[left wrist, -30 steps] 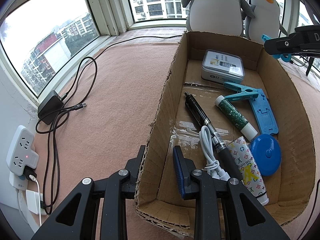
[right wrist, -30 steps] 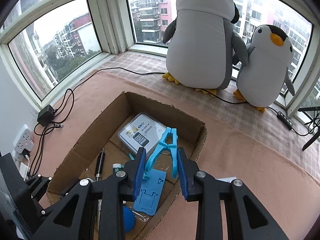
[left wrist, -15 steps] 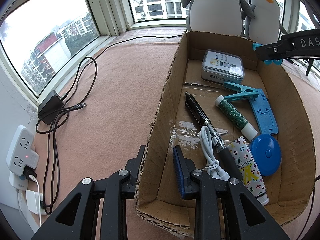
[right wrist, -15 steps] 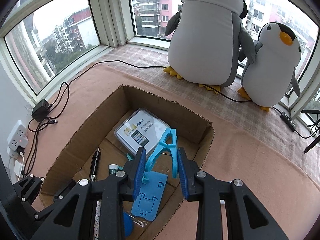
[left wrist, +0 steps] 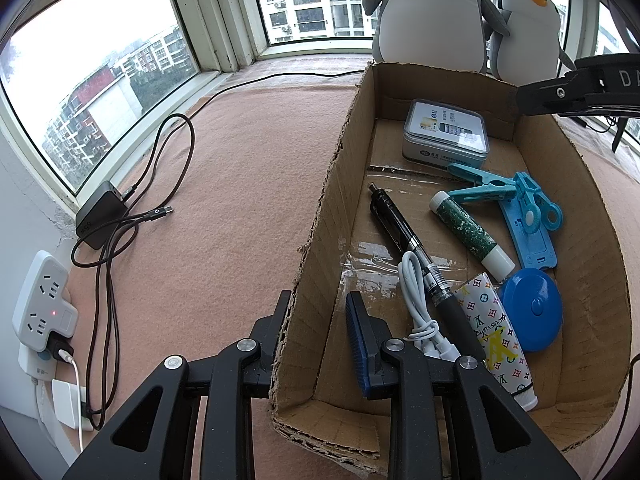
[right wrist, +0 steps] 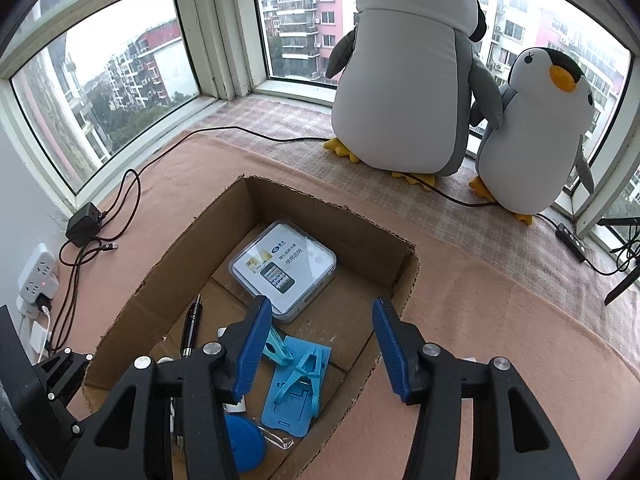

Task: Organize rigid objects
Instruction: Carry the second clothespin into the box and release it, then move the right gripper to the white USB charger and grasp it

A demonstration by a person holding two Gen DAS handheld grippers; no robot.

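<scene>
An open cardboard box lies on the brown mat. It holds a tin case, a black pen, a green glue stick, a blue phone stand, two blue clips, a white cable, a patterned tube and a blue round case. My left gripper is shut on the box's left wall. My right gripper is open and empty above the box; it also shows in the left wrist view.
Two plush penguins stand by the windows behind the box. A black charger with looped cable and a white power strip lie at the left. A thin cable runs across the mat.
My right gripper has opened and let go of a blue clip, which now lies on the phone stand in the box. The left gripper has not moved.
</scene>
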